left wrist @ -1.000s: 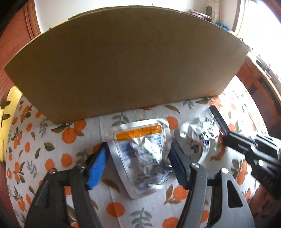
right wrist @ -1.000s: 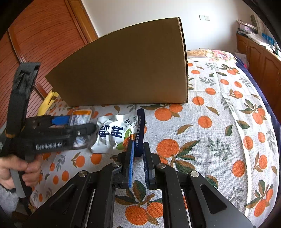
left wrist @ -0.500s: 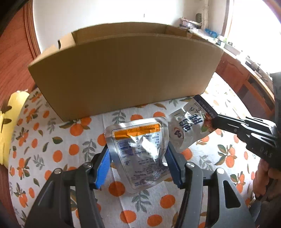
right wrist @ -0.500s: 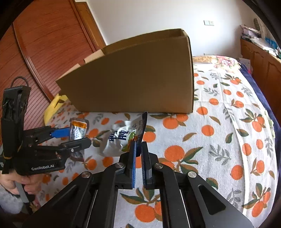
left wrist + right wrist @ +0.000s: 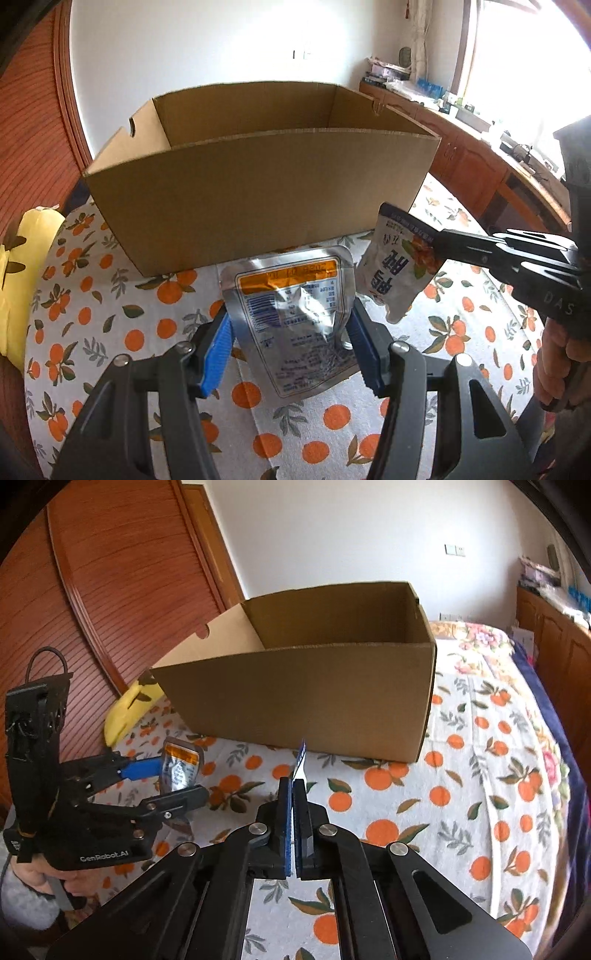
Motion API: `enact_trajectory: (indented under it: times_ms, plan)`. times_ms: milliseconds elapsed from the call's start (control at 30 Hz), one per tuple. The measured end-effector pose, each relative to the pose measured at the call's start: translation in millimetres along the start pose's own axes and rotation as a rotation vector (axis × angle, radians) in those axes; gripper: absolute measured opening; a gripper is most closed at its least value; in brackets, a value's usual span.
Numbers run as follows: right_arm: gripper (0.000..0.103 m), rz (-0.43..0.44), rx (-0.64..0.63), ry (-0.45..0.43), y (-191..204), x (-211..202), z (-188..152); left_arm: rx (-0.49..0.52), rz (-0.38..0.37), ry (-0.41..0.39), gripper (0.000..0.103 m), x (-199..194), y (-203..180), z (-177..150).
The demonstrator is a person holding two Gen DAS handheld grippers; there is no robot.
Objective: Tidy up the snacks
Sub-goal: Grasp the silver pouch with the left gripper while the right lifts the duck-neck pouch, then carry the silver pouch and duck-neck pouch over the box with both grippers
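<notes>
Blue-padded fingers (image 5: 218, 354) of the left gripper (image 5: 290, 350) were clamped across a silver foil snack pouch with an orange band (image 5: 291, 317). The right gripper (image 5: 294, 812) pinched a white printed snack packet (image 5: 397, 273) by its edge. Both were held raised short of the open brown cardboard box (image 5: 258, 199), evidently for dropping in.

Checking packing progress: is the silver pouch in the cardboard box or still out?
Out. The silver pouch is held by the left tool in front of the cardboard box, above the cloth.

Two snack pouches (image 5: 291, 317) (image 5: 395, 273); one cardboard box (image 5: 258, 199)
</notes>
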State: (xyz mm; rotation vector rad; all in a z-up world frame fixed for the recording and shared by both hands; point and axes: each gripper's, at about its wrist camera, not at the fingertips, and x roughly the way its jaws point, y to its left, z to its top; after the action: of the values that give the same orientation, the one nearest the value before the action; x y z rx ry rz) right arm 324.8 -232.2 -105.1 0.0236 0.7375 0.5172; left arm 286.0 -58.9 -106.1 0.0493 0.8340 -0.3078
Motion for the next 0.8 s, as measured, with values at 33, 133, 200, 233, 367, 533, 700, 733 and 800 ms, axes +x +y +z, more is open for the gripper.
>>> enact_trajectory:
  times_ms: [33, 133, 200, 233, 367, 533, 700, 733, 800]
  plan:
    - [0.000, -0.008, -0.011, 0.001, 2.5, -1.6, 2.2, 0.002, -0.001, -0.006, 0.058, -0.6, -2.4, 2.2]
    - [0.000, -0.022, -0.043, -0.002, 8.9, -6.7, 9.9, 0.008, -0.003, -0.028, 0.058, -11.4, -0.9, 4.0]
    - [0.000, -0.031, -0.060, -0.001, 11.6, -11.7, 13.8, 0.012, -0.007, -0.039, 0.058, -16.6, -1.2, 7.1]
    - [0.000, -0.037, -0.071, -0.003, 13.7, -14.4, 16.7, 0.016, -0.008, -0.048, 0.058, -20.8, -1.0, 9.1]
    - [0.000, -0.052, -0.110, -0.019, 19.9, -27.2, 27.6, 0.038, 0.001, -0.085, 0.058, -30.1, -4.4, 25.0]
    - [0.000, -0.066, -0.160, -0.052, 28.9, -44.1, 47.4, 0.056, 0.010, -0.124, 0.058, -42.4, -3.4, 46.5]
    - [0.000, -0.073, -0.189, -0.075, 32.7, -56.1, 63.4, 0.064, 0.014, -0.154, 0.058, -50.0, 0.4, 64.7]
    - [0.000, -0.073, -0.193, -0.081, 33.0, -58.0, 67.3, 0.066, 0.015, -0.159, 0.058, -51.1, 1.3, 68.0]
    - [0.000, -0.071, -0.202, -0.094, 33.9, -61.3, 74.4, 0.062, 0.018, -0.171, 0.058, -52.9, 3.8, 75.2]
